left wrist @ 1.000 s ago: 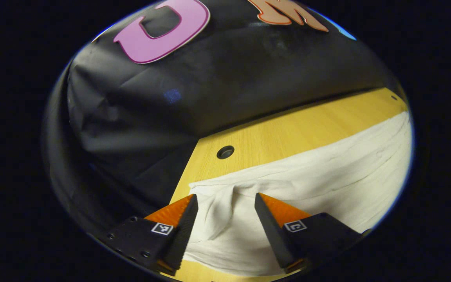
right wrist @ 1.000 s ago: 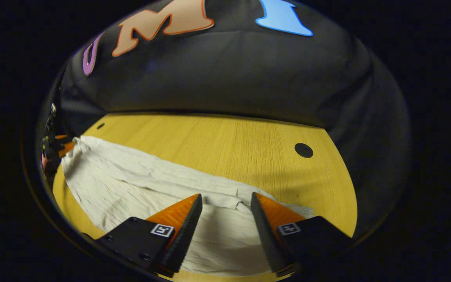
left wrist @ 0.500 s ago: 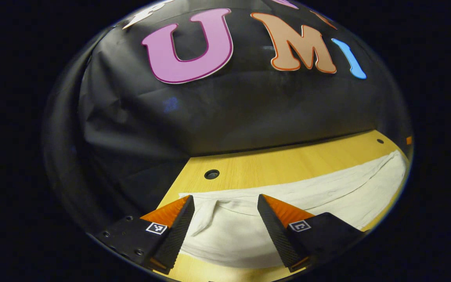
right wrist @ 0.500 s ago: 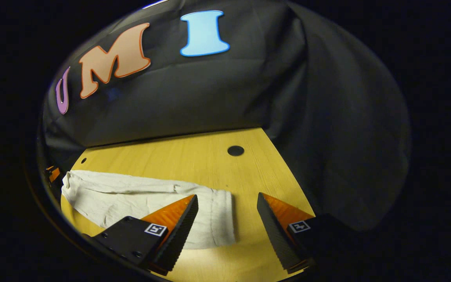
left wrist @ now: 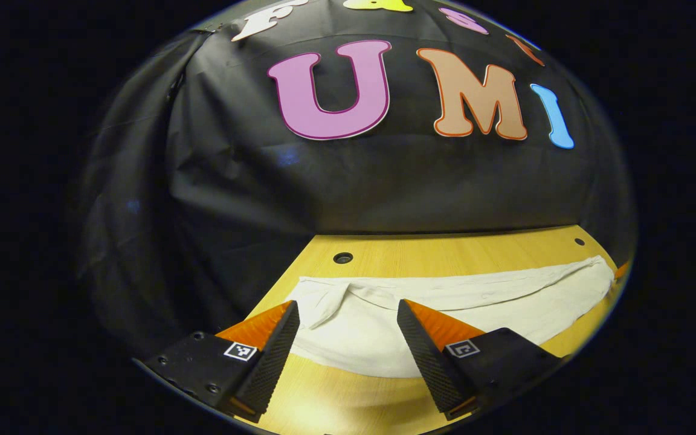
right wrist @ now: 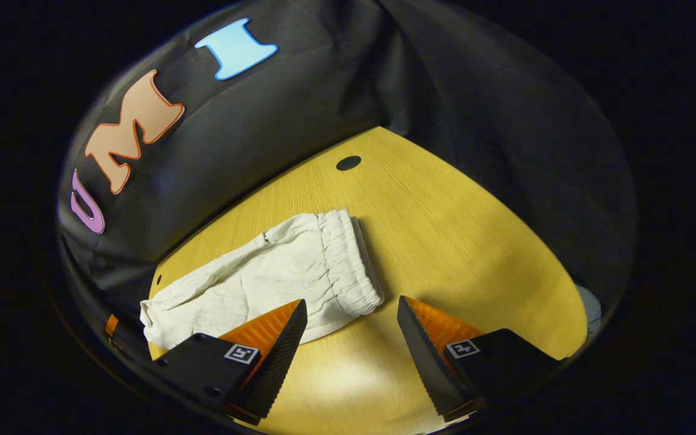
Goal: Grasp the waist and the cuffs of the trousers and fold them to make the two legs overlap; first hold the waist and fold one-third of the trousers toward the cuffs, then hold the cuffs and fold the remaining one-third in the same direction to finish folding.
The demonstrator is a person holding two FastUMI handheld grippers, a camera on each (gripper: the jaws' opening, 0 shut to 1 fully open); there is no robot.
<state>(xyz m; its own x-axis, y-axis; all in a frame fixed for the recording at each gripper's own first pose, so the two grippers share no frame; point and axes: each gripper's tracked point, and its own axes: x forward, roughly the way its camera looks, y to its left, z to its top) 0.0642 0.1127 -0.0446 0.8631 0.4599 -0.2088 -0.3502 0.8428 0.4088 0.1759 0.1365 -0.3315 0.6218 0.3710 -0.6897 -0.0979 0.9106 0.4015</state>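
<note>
Left gripper (left wrist: 347, 314): you hold it low over the near part of the table, pointing toward the back wall; its jaws stand apart with nothing between them.
Left fingers (left wrist: 275, 353): both tips sit just short of the cloth's near edge, raised off the tabletop, not touching the fabric.
Right gripper (right wrist: 351, 311): you hold it higher and tilted, looking down across the table; its jaws are also apart and empty.
Right fingers (right wrist: 429, 356): the left one overlaps the cloth's near edge in the right gripper view, but whether it touches cannot be told; the right one hangs over bare wood.
Trousers (left wrist: 444, 302): pale, crumpled, lying flat in one long band across the table, free of both grippers.
Waist (right wrist: 348, 260): the gathered elastic end lies nearest your right gripper.
Table (right wrist: 457, 241): yellow wood with round holes near the back.
Wall (left wrist: 354, 175): black cloth behind the table.
</note>
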